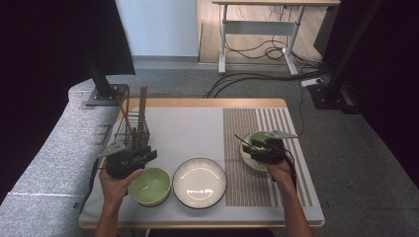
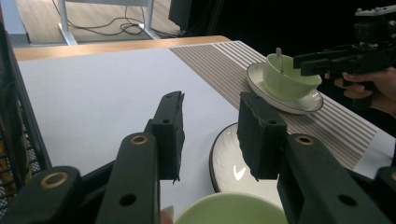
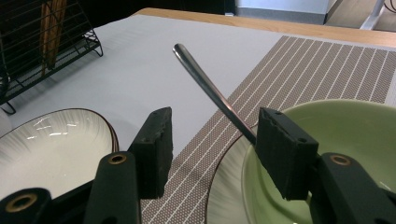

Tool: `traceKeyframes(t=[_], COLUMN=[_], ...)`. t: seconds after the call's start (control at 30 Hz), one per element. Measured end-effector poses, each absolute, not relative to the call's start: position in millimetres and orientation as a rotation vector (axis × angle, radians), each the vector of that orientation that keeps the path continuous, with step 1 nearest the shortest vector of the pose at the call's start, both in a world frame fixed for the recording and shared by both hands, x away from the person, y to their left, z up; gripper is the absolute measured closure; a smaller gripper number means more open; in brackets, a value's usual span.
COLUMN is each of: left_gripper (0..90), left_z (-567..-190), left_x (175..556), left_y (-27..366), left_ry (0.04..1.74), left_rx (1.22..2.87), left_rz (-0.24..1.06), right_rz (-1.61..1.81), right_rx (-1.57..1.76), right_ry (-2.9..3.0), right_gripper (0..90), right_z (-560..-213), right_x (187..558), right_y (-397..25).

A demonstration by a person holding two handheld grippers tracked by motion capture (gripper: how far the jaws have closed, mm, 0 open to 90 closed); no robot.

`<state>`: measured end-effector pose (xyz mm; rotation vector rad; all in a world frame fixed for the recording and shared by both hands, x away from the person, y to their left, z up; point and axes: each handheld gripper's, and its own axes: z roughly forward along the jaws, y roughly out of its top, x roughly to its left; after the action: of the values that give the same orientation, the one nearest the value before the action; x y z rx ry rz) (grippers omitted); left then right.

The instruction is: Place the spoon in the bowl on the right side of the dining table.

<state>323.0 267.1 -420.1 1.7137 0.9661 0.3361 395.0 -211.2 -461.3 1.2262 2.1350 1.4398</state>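
Rack: a black wire rack (image 1: 132,129) with wooden sticks standing in it, just behind the left hand-held gripper, at the far left of the tabletop (image 1: 197,128).
Left hand-held gripper: the left hand-held gripper (image 1: 148,155) hangs above the tabletop, its jaws spread wide with nothing between them; seen close in the left gripper view (image 2: 210,135).
Green bowl: an empty green bowl (image 1: 150,186) sits just below and to the right of the left hand-held gripper, near the person's left hand (image 1: 116,183).
White plate: an empty white plate (image 1: 199,182) with a dark rim lies between the two hand-held grippers, touching or nearly touching the green bowl.
Right hand-held gripper: the right hand-held gripper (image 3: 210,149) has its jaws open wide, with a spoon handle (image 3: 210,91) running up between them near the right jaw; whether it touches that jaw I cannot tell.
Second bowl: a second green bowl (image 3: 336,140) stands on a second white plate (image 2: 299,103) on the striped mat (image 1: 247,182), right under the right hand-held gripper, the spoon leaning inside it.
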Motion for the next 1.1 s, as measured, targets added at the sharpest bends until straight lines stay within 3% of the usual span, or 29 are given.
traceKeyframes(t=[0.43,1.1], left_gripper=[51.5,51.1], left_z=[-405,-392], left_x=[327,341], left_y=[287,299], left_ry=[1.007,1.025], left_rx=[1.678,1.685], left_rz=[0.354,0.396], right_rz=[1.423,1.429], right_rx=[1.202,1.21], right_ry=[2.157,2.149], right_gripper=[45.1,45.9], right_z=[-465,-466], right_x=[388,384], right_y=[-209,-210])
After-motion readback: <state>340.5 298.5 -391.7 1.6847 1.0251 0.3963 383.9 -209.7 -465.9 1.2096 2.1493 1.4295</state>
